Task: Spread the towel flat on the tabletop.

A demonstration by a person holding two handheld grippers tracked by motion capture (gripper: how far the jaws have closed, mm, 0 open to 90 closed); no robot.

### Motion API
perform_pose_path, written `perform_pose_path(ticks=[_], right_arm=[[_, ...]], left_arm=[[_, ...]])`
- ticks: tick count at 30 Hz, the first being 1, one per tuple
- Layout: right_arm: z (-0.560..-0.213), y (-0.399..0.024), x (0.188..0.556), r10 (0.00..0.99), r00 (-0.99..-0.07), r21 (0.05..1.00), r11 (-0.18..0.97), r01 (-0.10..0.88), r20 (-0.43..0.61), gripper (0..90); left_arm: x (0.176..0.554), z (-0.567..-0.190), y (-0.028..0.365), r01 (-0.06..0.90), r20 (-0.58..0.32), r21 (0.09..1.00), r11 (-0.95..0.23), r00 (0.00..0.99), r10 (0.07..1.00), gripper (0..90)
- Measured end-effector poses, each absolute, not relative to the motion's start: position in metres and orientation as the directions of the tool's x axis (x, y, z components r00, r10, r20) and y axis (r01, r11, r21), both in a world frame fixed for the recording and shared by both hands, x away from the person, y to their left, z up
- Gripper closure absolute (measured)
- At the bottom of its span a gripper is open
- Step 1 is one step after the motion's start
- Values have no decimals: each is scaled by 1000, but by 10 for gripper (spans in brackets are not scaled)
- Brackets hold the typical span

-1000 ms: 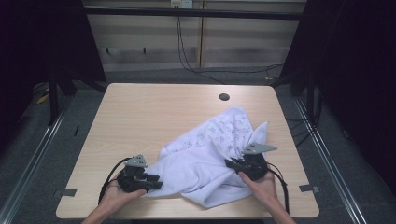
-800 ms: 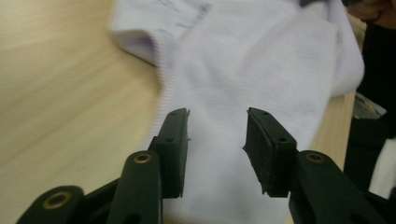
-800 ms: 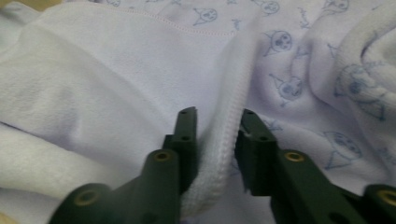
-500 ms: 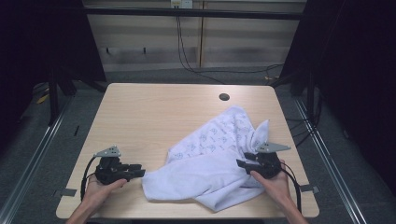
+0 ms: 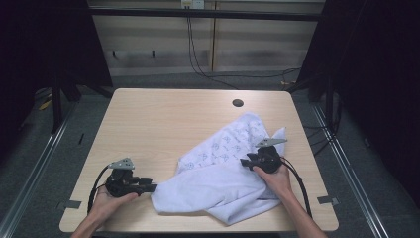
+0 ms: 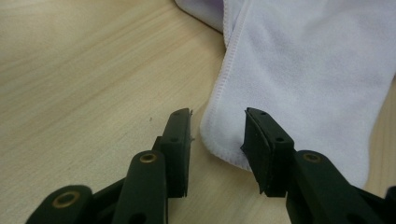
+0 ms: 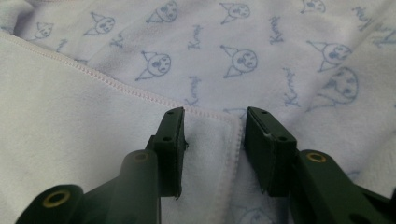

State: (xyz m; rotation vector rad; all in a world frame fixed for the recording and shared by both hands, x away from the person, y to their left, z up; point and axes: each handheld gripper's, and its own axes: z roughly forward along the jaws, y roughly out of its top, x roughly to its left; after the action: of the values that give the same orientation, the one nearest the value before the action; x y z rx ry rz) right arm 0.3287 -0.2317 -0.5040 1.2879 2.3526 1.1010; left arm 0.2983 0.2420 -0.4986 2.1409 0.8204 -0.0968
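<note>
While both the left gripper and the right gripper stand apart over hems of the crumpled white printed fleece cloth, having just opened and narrowed in turn, a shallow bite may slip off the stitched edge at the lower middle of the frame.

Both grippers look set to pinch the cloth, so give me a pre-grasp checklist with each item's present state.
1. Left hand-held gripper open: ok; jaws apart after opening further just now.
2. Rounded hemmed corner of the white fleece cloth with pale blue cartoon print between the left jaws: ok; it lies in the gap, not pinched.
3. Right hand-held gripper open: ok; jaws have narrowed a little just now, nothing clamped.
4. Stitched cloth edge lined up with the right jaws: ok; the hem runs between them.
5. Cloth flat: not ok; it lies crumpled and folded over itself.
6. Cloth fully on the light wooden table: ok in the high view.
</note>
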Motion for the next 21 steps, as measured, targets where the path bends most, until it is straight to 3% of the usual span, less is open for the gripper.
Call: perform_pose_path(ticks=[1, 2, 4, 5, 6, 8, 13, 18, 21], right_arm=[[-504, -231, 329, 804, -577, 716, 318, 621, 144, 584], [-504, -231, 327, 792, -588, 722, 310, 619, 164, 665], [-504, -230, 327, 793, -590, 722, 318, 614, 153, 706], [-503, -230, 325, 791, -593, 728, 317, 609, 152, 805], [-503, -230, 325, 791, -593, 728, 317, 609, 152, 805], [-499, -234, 324, 789, -589, 744, 286, 603, 175, 871], [-489, -239, 318, 792, -579, 769, 243, 591, 195, 881], [-479, -243, 311, 788, -580, 794, 212, 569, 205, 884], [-469, -248, 306, 788, -578, 815, 184, 549, 212, 885]], left_arm=[[298, -499, 241, 582, -331, 668, -463, 790, 517, 616], [297, -499, 240, 578, -338, 667, -471, 797, 501, 611], [296, -500, 239, 584, -356, 662, -469, 796, 489, 602], [296, -500, 238, 584, -365, 660, -472, 799, 478, 588], [295, -500, 237, 578, -360, 662, -477, 803, 474, 588], [292, -500, 235, 572, -370, 653, -496, 812, 451, 641], [288, -500, 228, 540, -350, 647, -538, 837, 420, 859], [288, -498, 225, 527, -319, 658, -538, 842, 435, 887], [291, -492, 227, 532, -320, 702, -474, 830, 458, 889]])
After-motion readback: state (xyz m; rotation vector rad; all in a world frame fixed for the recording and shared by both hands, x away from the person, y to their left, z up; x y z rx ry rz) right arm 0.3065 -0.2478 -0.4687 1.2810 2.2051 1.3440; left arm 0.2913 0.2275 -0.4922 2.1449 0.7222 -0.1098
